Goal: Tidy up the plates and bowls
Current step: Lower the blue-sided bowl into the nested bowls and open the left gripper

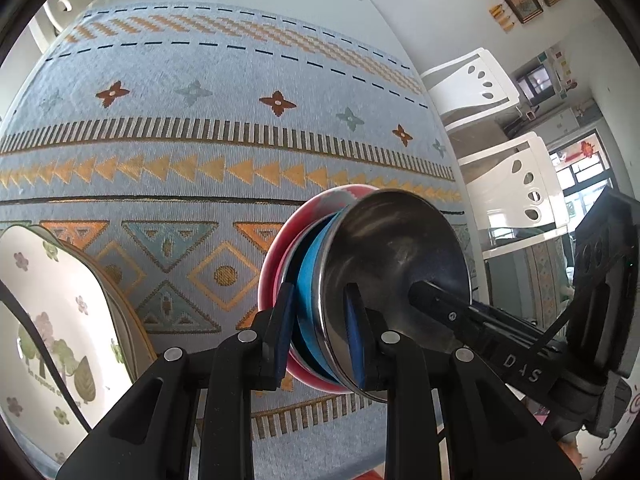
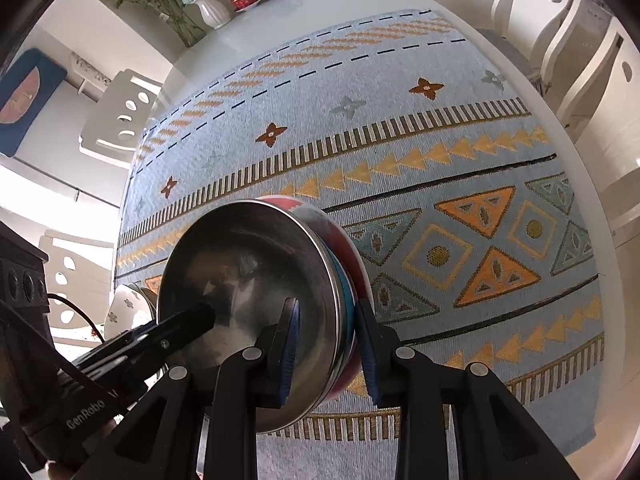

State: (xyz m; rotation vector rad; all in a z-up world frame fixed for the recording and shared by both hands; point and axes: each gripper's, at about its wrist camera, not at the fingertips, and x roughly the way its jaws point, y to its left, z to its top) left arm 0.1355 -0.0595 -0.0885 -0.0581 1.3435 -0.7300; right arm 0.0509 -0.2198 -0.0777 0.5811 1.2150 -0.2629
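Nested bowl stack (image 1: 372, 280), tipped rim-on above the surface (image 1: 200, 128), clenched between left hand-held gripper (image 1: 320, 316) and right hand-held gripper (image 2: 326, 332) on opposite rims.

White chairs (image 1: 476, 84) around a white table (image 2: 312, 4) with patterned blue cloth (image 1: 224, 128); bright window (image 1: 584, 176).

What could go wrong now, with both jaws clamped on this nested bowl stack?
1. Both grippers, left gripper and right gripper, pinch only the rims of the bowl stack; uneven pull could split the steel, blue and red bowls apart.
2. The smooth steel bowl may slip off the pads.
3. Swinging left could knock the floral plates.
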